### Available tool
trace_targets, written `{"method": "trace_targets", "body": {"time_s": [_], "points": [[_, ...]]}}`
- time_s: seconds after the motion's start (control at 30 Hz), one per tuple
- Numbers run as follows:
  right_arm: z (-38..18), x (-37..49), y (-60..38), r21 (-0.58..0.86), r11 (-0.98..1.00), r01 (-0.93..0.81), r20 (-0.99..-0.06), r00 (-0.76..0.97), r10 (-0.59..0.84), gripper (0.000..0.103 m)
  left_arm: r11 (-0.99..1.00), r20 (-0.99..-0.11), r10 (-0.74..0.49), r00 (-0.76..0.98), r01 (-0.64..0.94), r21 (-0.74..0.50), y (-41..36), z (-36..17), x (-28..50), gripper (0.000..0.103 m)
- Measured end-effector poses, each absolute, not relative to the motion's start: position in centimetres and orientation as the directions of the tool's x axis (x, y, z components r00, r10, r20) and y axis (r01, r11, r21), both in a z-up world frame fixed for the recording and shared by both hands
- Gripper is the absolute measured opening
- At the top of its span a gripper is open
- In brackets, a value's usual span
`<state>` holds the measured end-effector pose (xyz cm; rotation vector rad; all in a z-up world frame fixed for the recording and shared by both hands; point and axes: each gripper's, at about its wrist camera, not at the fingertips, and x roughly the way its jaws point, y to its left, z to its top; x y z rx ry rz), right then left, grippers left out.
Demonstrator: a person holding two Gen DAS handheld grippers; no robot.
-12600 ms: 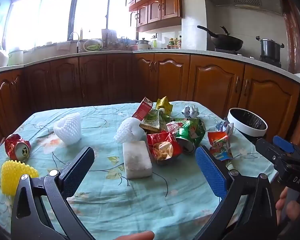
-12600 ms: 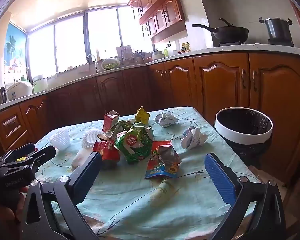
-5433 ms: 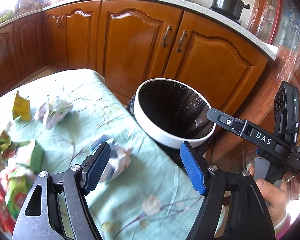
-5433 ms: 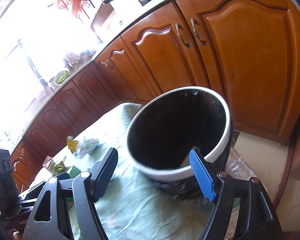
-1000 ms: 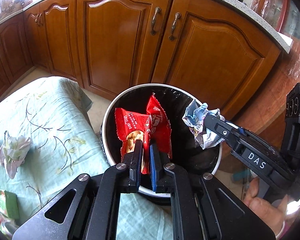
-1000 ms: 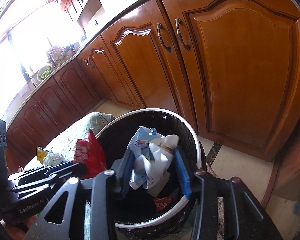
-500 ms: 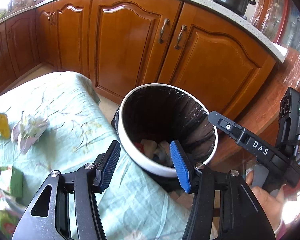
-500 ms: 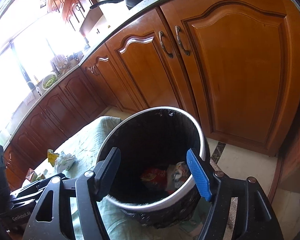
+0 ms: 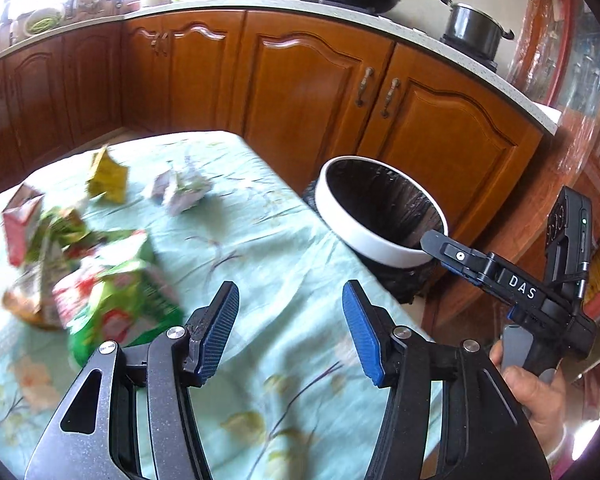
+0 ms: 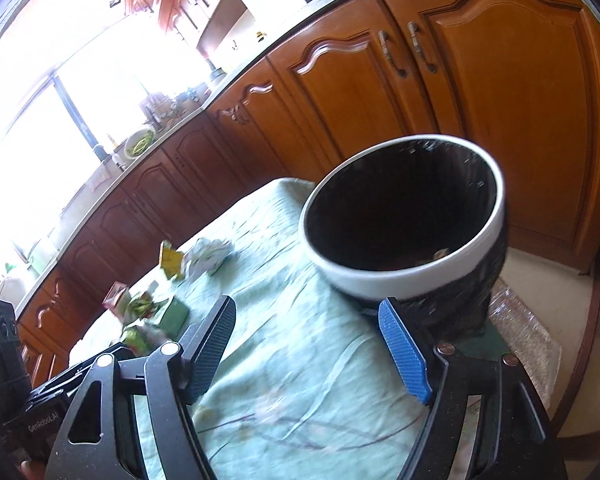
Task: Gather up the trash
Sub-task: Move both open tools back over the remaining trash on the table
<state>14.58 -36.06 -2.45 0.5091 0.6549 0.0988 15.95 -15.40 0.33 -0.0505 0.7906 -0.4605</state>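
Observation:
My left gripper (image 9: 290,312) is open and empty above the pale green tablecloth (image 9: 260,248). A green snack bag (image 9: 120,304) and a pile of wrappers lie to its left. A crumpled paper ball (image 9: 182,190), a yellow wrapper (image 9: 108,176) and a red carton (image 9: 20,224) lie farther back. The white-rimmed bin (image 9: 380,216) with a black liner stands beside the table's right edge. My right gripper (image 10: 308,344) is open and empty over the table edge, just before the bin (image 10: 404,276). The paper ball (image 10: 208,256) shows at left.
Wooden kitchen cabinets (image 9: 324,80) run behind the table and bin. A wok and a pot (image 9: 476,28) stand on the counter. The right gripper's body (image 9: 520,292) shows in the left wrist view, right of the bin.
One second ago both grippers held trash over the bin. They opened and the red bag and crumpled paper dropped in. Both have since pulled back and the left has swung towards the table.

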Motion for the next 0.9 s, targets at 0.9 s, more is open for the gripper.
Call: {"method": "trace_targets", "body": {"time_s": [0.9], "points": [[-2.4, 14.3, -17.4, 0.353, 0.911, -0.212, -0.603, 0.693, 0.395, 0.082, 0.96, -0.666, -0.221, 0.713, 0.037, -0.279, 4.0, -1.5, 11.7, 0.055]]}}
